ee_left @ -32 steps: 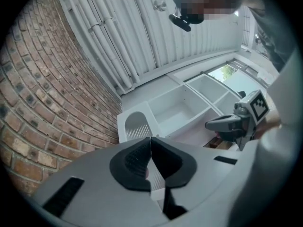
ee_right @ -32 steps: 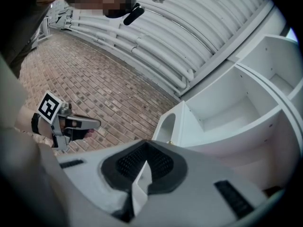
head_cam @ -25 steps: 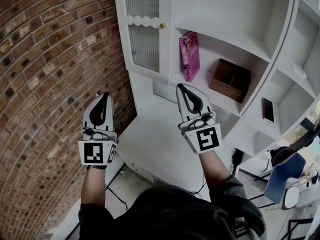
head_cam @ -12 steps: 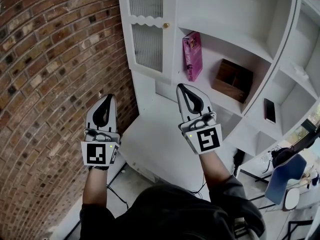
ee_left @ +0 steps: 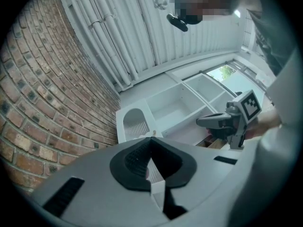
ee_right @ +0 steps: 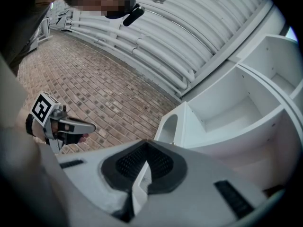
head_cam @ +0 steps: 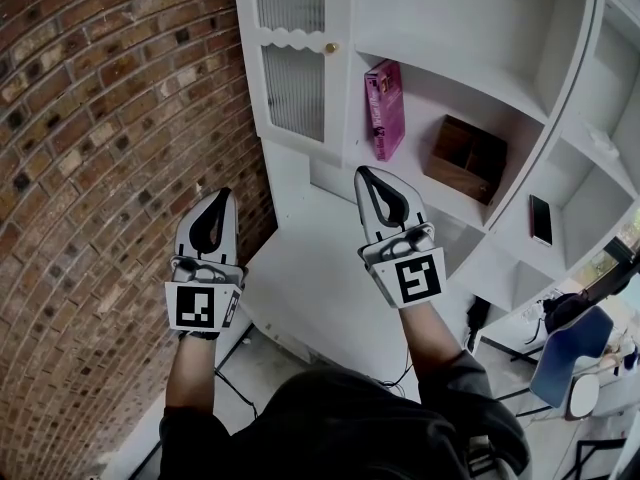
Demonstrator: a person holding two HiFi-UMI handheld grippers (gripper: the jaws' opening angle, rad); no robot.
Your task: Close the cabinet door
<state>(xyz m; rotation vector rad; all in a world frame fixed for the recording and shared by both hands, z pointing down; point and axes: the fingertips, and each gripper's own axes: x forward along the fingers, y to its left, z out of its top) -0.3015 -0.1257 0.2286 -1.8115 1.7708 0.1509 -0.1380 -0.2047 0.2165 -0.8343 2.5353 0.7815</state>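
A brick wall [head_cam: 100,168] filled the left side. Beside it stood the white cabinet [head_cam: 450,28], its cabinet door [head_cam: 290,88] hanging open at the left edge. Below, apart from the door, the left gripper [head_cam: 222,196] and right gripper [head_cam: 368,173] had their jaws pressed together on nothing.

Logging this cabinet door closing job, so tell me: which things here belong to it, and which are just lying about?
For the job: cabinet door, knob, left claw, right claw.
Lying about: pink book, wooden box, phone, blue chair.
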